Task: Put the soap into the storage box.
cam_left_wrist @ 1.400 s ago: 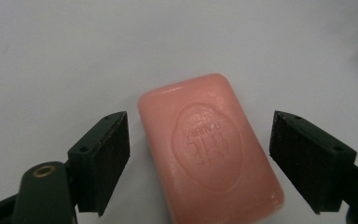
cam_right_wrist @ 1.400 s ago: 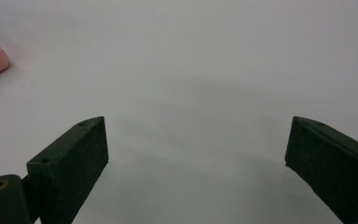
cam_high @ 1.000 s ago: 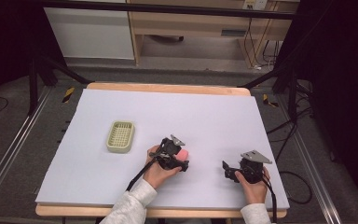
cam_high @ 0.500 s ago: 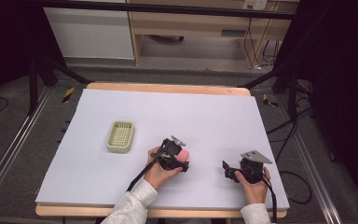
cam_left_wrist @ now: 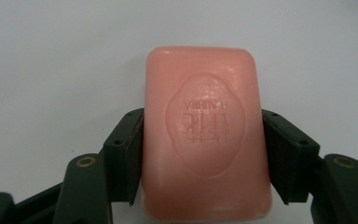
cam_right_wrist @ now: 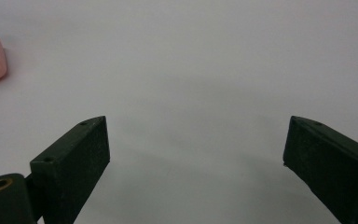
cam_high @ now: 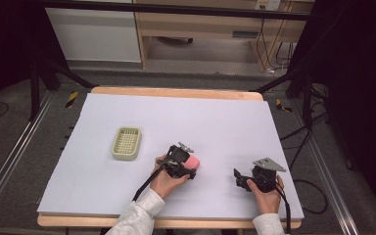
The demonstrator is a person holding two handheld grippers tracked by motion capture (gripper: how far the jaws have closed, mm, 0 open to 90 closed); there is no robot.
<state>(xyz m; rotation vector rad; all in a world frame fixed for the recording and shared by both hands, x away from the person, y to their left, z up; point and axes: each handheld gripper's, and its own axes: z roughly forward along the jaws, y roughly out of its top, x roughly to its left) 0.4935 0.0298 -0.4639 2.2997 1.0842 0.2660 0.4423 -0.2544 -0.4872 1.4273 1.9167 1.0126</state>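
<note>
Two hand-held grippers are mine here, and the left hand-held gripper has just been closing: its jaws now clamp the pink soap bar across its narrow width, pads pressed on both long sides, as the left gripper view shows. In the high view the soap bar lies on the desk just below the centre of the frame, with my left hand-held gripper on it. The right hand-held gripper rests lower right in that view, jaws standing wide apart with nothing between them; a corner of the soap shows at the upper left of its own view.

I judge the bar stiff and moderately light, but smooth and likely slippery, with rounded edges that could squirt out under a hard squeeze. Gripping the flat long sides near the middle, as now, seems the safest hold. The slatted soap dish sits left of centre, well apart from the bar; I cannot tell whether its slats are wet.
</note>
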